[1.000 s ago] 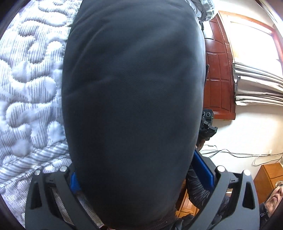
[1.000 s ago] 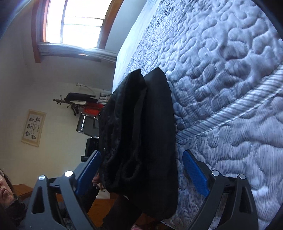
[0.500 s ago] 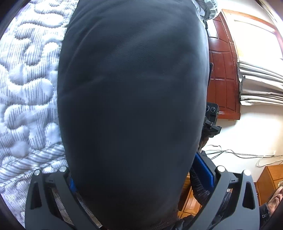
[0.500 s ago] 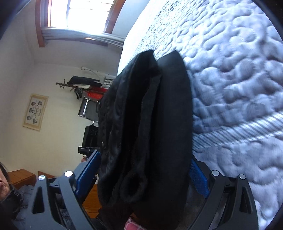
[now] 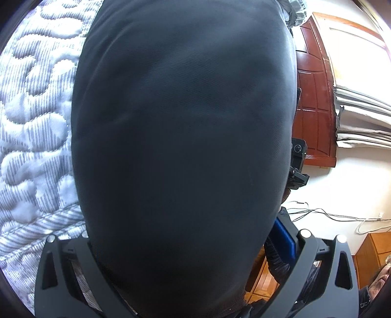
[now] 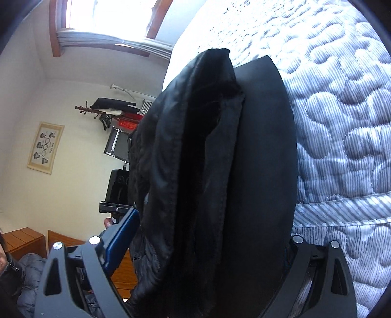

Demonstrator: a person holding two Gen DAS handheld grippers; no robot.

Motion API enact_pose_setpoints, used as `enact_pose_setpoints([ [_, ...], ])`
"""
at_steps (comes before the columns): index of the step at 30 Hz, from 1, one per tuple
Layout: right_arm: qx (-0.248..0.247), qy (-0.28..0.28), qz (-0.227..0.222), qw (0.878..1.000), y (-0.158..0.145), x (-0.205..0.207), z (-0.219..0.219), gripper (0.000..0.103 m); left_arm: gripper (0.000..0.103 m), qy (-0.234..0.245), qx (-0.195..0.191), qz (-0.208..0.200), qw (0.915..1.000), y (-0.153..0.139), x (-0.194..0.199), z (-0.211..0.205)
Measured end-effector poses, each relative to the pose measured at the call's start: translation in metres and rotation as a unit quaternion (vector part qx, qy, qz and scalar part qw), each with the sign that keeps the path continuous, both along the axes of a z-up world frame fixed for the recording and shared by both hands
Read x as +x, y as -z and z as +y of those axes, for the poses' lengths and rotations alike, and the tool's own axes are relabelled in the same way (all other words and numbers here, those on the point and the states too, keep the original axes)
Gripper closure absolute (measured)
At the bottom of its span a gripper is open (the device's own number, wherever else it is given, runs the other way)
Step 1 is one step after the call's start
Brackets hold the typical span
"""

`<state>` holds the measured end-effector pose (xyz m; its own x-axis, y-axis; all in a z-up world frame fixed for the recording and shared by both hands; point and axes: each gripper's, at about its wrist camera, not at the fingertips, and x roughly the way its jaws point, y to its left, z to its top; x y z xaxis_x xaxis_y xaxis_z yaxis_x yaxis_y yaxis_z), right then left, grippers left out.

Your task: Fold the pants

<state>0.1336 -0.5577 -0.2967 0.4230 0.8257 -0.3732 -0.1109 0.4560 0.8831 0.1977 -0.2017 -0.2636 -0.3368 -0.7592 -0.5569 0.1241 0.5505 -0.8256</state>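
Dark folded pants fill most of the left wrist view, bulging between the wide-set fingers of my left gripper. Only that gripper's right blue pad shows; the left pad is hidden by cloth. In the right wrist view the pants appear edge-on as a thick stack of layers lying at the mattress edge. My right gripper is open around this stack. Its left blue pad stands just clear of the fabric, and the right pad is hidden behind it.
The pants rest on a white-grey quilted mattress with a striped border. Off the bed are a red-brown wooden door, wooden furniture, a coat rack, a window and a person's dark sleeve.
Both grippers have pushed further onto the pants, so the cloth fills more of each view. In the right view the stack now covers the right pad. Finger spacing looks unchanged.
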Motion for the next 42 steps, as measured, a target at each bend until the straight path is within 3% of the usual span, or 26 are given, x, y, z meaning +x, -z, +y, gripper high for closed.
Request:
enact_pose_setpoints([
  [7,-0.006,0.005,0.001,1.000,-0.003,0.003,0.010,0.010,0.003,-0.001,0.004,-0.002,1.0000,-0.003,0.000,-0.009],
  [18,-0.022,0.023,-0.003,1.000,-0.004,0.000,0.010,0.032,0.004,-0.014,0.008,-0.023,0.9996,-0.002,-0.002,-0.003],
  [27,-0.028,0.039,-0.031,0.998,-0.017,-0.017,0.019,0.049,0.024,-0.021,0.011,-0.056,0.9981,-0.009,-0.003,0.005],
  [42,-0.041,0.054,-0.044,0.997,-0.032,-0.026,0.036,0.052,0.048,-0.023,-0.010,-0.082,0.9963,-0.015,-0.003,0.013],
])
